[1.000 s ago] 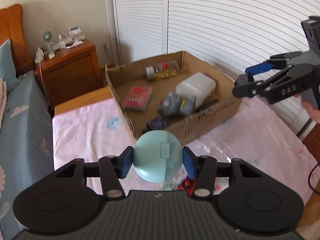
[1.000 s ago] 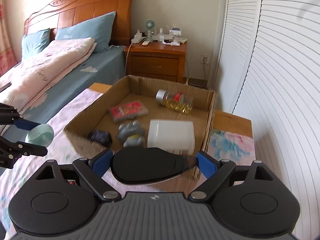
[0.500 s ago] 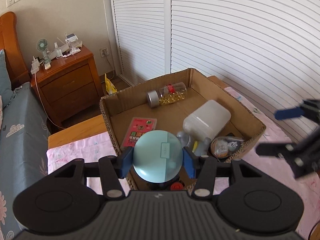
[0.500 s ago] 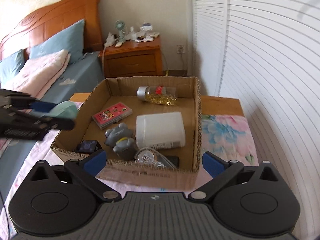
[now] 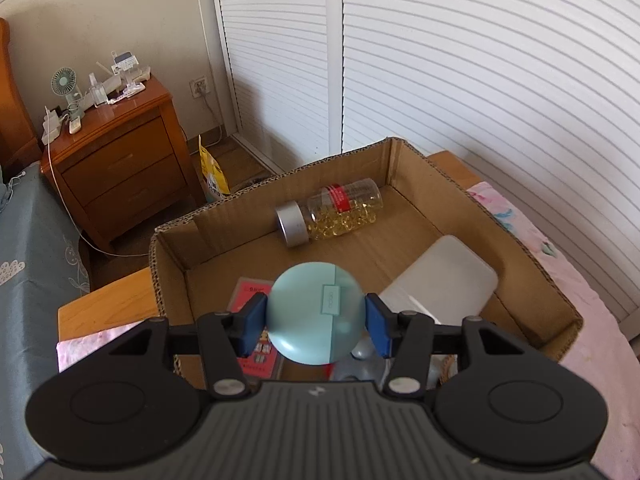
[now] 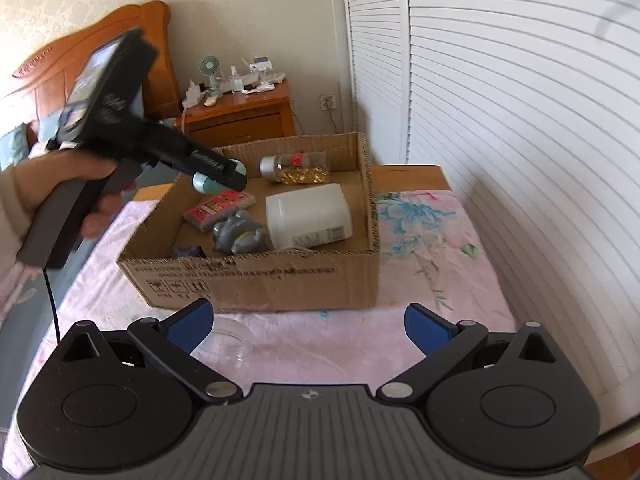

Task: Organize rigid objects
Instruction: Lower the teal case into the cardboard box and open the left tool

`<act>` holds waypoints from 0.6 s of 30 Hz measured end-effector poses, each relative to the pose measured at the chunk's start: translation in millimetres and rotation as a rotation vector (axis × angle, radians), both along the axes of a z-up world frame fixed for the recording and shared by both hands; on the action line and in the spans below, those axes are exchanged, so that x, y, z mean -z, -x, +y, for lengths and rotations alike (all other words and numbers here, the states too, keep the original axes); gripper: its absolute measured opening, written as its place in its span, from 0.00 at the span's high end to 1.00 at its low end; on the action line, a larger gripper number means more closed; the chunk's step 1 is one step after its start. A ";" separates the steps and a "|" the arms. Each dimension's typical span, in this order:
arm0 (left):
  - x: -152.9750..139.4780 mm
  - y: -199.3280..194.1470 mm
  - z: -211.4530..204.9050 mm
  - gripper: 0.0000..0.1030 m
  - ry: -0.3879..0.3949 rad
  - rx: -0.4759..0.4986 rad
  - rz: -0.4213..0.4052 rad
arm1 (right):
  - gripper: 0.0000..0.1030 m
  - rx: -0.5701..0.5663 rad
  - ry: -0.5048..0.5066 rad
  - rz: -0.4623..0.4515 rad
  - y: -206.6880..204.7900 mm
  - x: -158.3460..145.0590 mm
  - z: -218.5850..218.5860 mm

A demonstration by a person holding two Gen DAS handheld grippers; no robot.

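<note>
In the left wrist view, the left tongs are gripping a pale blue round case by its two sides, the blue pads pressing at 3 and 9 o'clock so the smooth shell is sitting squarely between them, probably to keep it from rolling out. The case is hanging above the near part of the cardboard box, over a red card pack; toward 12 o'clock a capsule bottle is lying on its side against the far wall, and at 2 o'clock a white plastic container is lying flat. The case is likely being carried to a free patch of box floor for release. In the right wrist view, the right tongs are standing wide and holding nothing, hanging over the pink-clothed table on the near side of the box, seemingly clear of the drop. At 10 o'clock the left tongs are reaching over the box rim with the case, just above the card pack, and a grey toy figure is resting beside the white container.
</note>
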State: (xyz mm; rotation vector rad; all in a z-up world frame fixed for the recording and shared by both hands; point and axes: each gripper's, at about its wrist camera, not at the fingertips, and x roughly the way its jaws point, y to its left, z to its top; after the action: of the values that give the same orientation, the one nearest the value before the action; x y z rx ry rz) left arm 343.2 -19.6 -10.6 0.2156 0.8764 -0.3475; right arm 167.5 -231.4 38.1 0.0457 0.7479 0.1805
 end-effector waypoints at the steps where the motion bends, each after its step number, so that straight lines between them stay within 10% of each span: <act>1: 2.3 -3.9 -2.1 0.50 -0.004 -0.002 0.003 | 0.00 0.007 0.018 -0.006 2.0 -1.1 0.4; 5: 9.6 -17.7 -8.6 0.57 -0.007 -0.011 0.012 | 0.00 0.027 0.032 -0.027 7.0 -6.1 -3.4; 10: 8.2 -15.0 -11.5 0.22 -0.024 -0.032 -0.037 | 0.00 0.041 0.033 -0.027 10.9 -7.6 -6.5; 18: -17.4 17.6 -0.9 0.10 -0.032 -0.024 -0.088 | 0.00 0.014 0.031 -0.028 17.2 -8.8 0.5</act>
State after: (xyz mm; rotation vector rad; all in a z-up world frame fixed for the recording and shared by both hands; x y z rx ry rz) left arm 325.6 -20.4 6.8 0.2482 0.7978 -0.2998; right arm 150.3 -230.9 46.9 0.0186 0.7222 0.1563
